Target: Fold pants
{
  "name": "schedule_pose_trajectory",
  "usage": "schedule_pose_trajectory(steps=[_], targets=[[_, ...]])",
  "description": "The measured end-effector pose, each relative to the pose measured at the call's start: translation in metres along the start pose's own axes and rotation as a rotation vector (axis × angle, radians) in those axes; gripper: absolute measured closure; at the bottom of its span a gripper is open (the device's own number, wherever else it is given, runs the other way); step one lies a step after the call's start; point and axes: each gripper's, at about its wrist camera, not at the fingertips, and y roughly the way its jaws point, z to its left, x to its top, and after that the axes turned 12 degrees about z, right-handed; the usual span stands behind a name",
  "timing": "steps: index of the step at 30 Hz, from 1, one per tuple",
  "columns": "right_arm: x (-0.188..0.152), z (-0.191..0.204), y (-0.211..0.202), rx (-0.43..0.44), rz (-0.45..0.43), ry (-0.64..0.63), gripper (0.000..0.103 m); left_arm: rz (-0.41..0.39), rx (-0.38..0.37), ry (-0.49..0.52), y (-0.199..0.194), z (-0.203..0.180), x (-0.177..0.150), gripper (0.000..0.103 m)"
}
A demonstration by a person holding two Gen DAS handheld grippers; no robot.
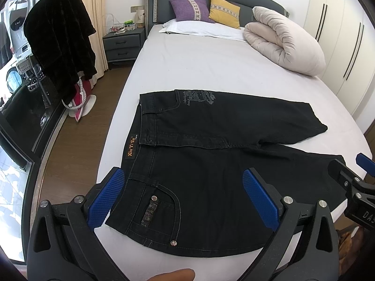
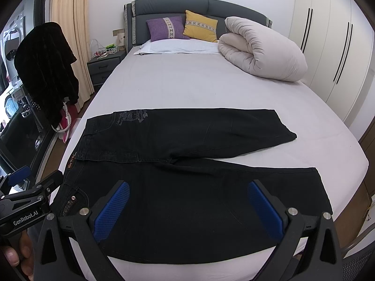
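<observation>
Black denim pants [image 1: 211,164] lie flat across the near end of the bed, waistband to the left, both legs running right. They also show in the right wrist view [image 2: 187,187]. The far leg [image 2: 211,131] spreads apart from the near leg toward the hems. My left gripper [image 1: 185,199] is open and empty, hovering above the waistband and front pocket. My right gripper [image 2: 187,210] is open and empty above the near leg. The right gripper's body shows at the right edge of the left wrist view [image 1: 356,187]; the left gripper's body shows at the left of the right wrist view [image 2: 28,201].
The bed's grey sheet [image 1: 199,65] stretches beyond the pants. A rolled beige duvet [image 1: 286,39] and purple [image 1: 189,9] and yellow [image 1: 225,10] cushions sit at the head. A dark garment on a stand [image 1: 61,42], a nightstand [image 1: 124,44] and wood floor are left; wardrobes [image 1: 339,35] right.
</observation>
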Motion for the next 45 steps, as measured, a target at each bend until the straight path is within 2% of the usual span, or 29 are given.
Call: schedule_pose_trajectory(steps=[38,45], targets=[[0.000,0.002,0.001,-0.001,0.005,-0.002,0.000,0.003,0.014,0.002,0.001,0.002,-0.002,0.000],[0.000,0.004,0.002,0.001,0.012,-0.001,0.000,0.030,-0.024,-0.019,0.010,0.009,-0.001,0.000]])
